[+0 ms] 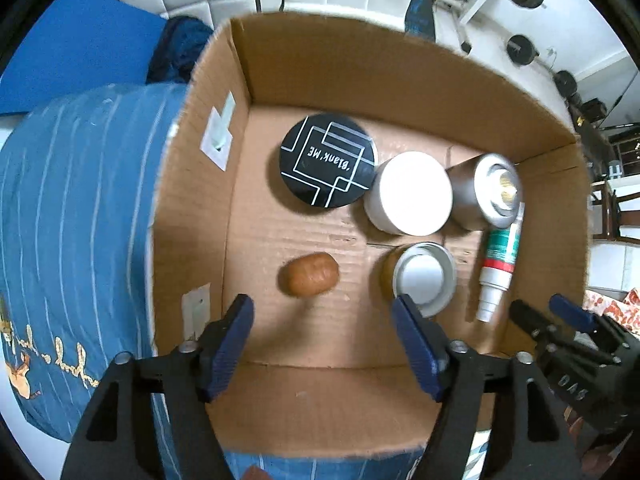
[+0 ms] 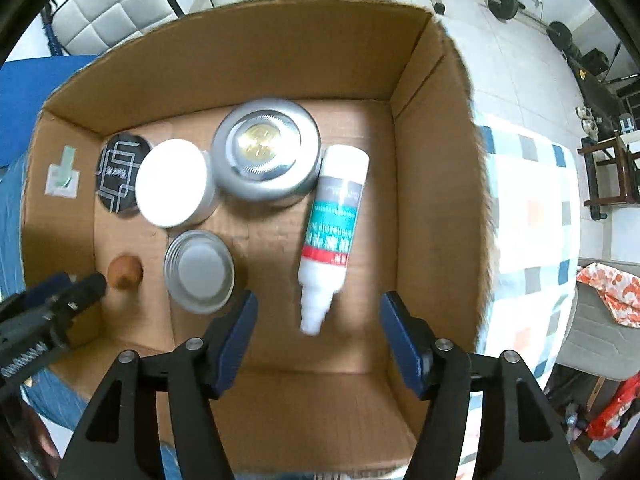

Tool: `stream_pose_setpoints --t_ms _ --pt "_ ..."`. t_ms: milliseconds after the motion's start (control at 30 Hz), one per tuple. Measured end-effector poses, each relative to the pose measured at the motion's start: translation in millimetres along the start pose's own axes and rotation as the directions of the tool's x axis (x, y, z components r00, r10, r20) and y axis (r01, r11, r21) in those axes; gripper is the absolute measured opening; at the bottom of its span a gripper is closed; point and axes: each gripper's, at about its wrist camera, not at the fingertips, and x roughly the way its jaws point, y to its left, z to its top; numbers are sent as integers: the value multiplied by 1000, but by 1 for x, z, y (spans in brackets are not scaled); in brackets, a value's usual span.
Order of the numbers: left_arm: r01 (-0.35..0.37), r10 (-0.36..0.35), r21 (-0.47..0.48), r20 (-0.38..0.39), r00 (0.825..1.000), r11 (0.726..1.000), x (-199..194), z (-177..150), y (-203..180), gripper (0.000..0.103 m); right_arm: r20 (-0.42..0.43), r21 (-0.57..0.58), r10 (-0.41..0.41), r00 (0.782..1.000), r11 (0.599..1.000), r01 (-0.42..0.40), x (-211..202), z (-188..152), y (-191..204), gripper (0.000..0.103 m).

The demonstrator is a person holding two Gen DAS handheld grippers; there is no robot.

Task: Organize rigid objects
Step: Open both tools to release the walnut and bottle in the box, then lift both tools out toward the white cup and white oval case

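Both grippers spread, empty: left gripper over brown egg-shaped wooden piece, right gripper over white plastic squeeze bottle, lying flat in brown cardboard box. Bottle likely light, slick, rigid enough; grab mid-body.

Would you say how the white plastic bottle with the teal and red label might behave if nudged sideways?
The white plastic bottle with the teal and red label lies on its side, so it would probably roll. It looks rigid and smooth, perhaps slippery. The cardboard box wall should stop it.

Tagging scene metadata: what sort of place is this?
Probably a home bedroom that doubles as a workout space: a cardboard box sits on a blue bedspread, with a tufted white headboard behind and barbell weights on the tiled floor.
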Motion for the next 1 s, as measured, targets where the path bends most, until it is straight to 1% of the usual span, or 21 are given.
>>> stream_pose_setpoints --t_ms 33,67,100,133,200,267,333,400,467,533,600,667,800,867,1000 --pt "4 -4 2 16 1000 1000 -6 -4 0 86 9 -4 1 1000 1000 -1 -3 -5 0 71" --pt "9 -9 -1 29 1000 1000 -12 -8 -4 90 20 -7 4 1000 1000 -4 -7 -11 0 73" --pt "19 -19 -1 44 999 1000 -18 -13 -5 92 29 -12 6 1000 1000 -5 -10 -16 5 76" --pt "26 -26 0 54 998 1000 -23 -17 -6 94 37 -16 8 999 1000 -8 -13 -22 7 77" --pt "21 -20 0 73 997 1000 -31 -24 -11 95 43 -23 12 999 1000 -11 -21 -28 16 83" --pt "14 -15 9 102 995 1000 -39 -31 -14 98 64 -31 16 998 999 -14 -29 -36 24 96" --pt "-23 20 19 146 989 1000 -51 -40 -18 98 89 -37 13 996 999 -9 -36 -46 24 103" --pt "-40 35 25 178 983 999 -60 -45 -17 98 116 -38 3 993 999 1 -48 -52 27 103" --pt "-35 28 30 199 980 999 -67 -52 -17 98 137 -27 -7 991 1000 10 -59 -61 30 103" --pt "-43 35 32 232 972 999 -76 -59 -15 98 159 -23 -13 987 1000 17 -68 -66 32 103" --pt "-43 33 35 252 967 998 -77 -61 -15 98 181 -18 -13 983 1000 17 -78 -73 30 103" --pt "-43 32 37 270 962 998 -88 -69 -16 98 197 -15 2 980 1000 1 -90 -82 29 103" --pt "-63 50 29 325 944 998 -107 -86 -17 98 231 -12 11 973 1000 -8 -108 -98 25 103" --pt "-60 46 30 347 937 998 -116 -94 -18 98 248 -9 19 969 1000 -17 -115 -107 23 103" --pt "-80 63 28 395 916 996 -134 -110 -19 98 285 -7 21 958 1000 -20 -130 -124 21 103"
